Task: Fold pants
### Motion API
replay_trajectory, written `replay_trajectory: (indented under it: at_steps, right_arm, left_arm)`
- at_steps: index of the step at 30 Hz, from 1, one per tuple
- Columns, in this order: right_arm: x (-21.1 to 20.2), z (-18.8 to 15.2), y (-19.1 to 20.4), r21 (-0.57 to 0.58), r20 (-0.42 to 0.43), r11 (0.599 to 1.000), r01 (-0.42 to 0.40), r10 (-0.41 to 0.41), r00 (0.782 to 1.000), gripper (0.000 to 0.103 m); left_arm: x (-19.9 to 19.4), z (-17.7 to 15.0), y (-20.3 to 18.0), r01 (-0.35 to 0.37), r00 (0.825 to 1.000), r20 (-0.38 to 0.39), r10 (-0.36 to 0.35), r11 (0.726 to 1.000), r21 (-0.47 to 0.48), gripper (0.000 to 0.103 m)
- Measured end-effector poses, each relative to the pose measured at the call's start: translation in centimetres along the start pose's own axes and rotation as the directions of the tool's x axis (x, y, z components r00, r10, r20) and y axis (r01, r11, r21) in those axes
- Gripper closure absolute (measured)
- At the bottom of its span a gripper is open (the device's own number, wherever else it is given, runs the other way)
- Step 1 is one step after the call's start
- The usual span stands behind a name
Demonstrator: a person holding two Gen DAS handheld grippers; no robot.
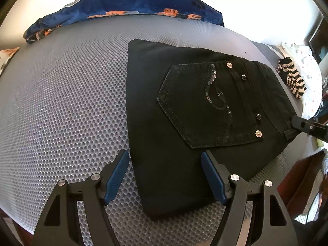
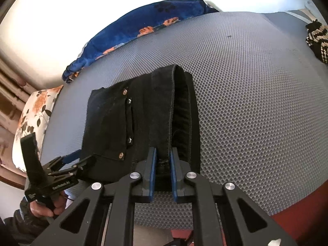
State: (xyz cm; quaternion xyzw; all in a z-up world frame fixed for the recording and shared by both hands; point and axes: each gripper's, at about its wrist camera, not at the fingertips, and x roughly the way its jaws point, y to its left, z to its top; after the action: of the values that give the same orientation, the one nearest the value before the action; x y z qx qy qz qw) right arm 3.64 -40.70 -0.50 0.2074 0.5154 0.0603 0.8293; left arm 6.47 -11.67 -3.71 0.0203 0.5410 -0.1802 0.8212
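Folded black denim pants [image 1: 184, 106] lie on grey dimpled foam mat [image 1: 61, 102]. Right gripper [image 2: 163, 157] pinches waistband edge; left gripper [image 1: 165, 162] spread wide above near fold. Denim likely heavy, limp, grippy; thick waistband best hold.

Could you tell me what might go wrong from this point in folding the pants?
The right gripper pinches only the waistband edge of the black pants, so the thick denim may slip out if pulled. The left gripper is open above the folded edge, holding nothing, so a one-sided pull could drag the stack across the gray mat and skew the fold.
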Motion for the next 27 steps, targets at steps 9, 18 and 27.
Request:
replay_trajectory:
  at_steps: [9,18,27]
  right_arm:
    - [1.4,-1.3,-0.6,-0.020,-0.050,0.996,0.083,-0.084,0.995,0.093]
    - [2.1,-1.4,-1.9,0.032,-0.073,0.999,0.037,-0.035,0.997,0.089]
    - [2.0,-0.9,-2.7,0.060,-0.084,0.997,0.049,-0.044,0.995,0.073]
  left_arm:
    - [0.2,-1.0,-0.5,0.005,1.000,-0.015,-0.005,1.000,0.025,0.030]
    - [0.5,-0.8,0.1,0.033,0.999,-0.022,-0.033,0.999,-0.004,0.029]
    - [-0.8,-0.4,2.0,0.069,0.998,0.009,-0.069,0.997,-0.040,0.029]
